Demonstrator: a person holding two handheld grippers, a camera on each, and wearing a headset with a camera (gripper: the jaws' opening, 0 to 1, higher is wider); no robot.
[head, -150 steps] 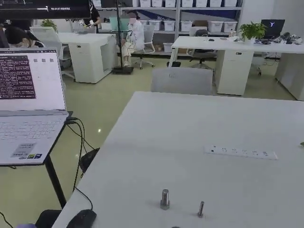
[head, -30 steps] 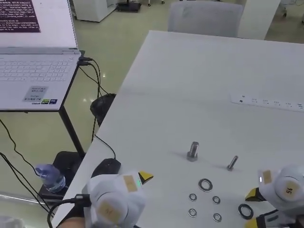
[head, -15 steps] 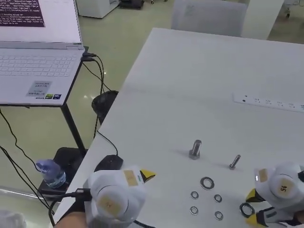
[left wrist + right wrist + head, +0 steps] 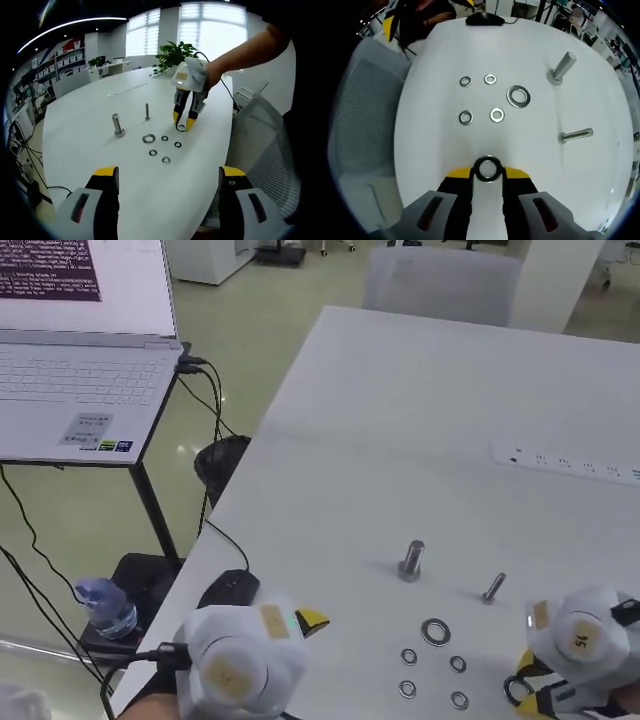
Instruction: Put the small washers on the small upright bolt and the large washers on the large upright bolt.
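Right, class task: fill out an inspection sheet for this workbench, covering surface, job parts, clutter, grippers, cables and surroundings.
Surface: white table.
Job's things: large bolt and small bolt upright, no washers on either; loose large washer and four small washers flat nearby.
Clutter: power strip; computer mouse at the table edge.
Grippers: left gripper open, empty; right gripper shut on second large washer.
Cables: black cables hang beside the laptop.
Surroundings: water bottle below the laptop; chair at the far end.
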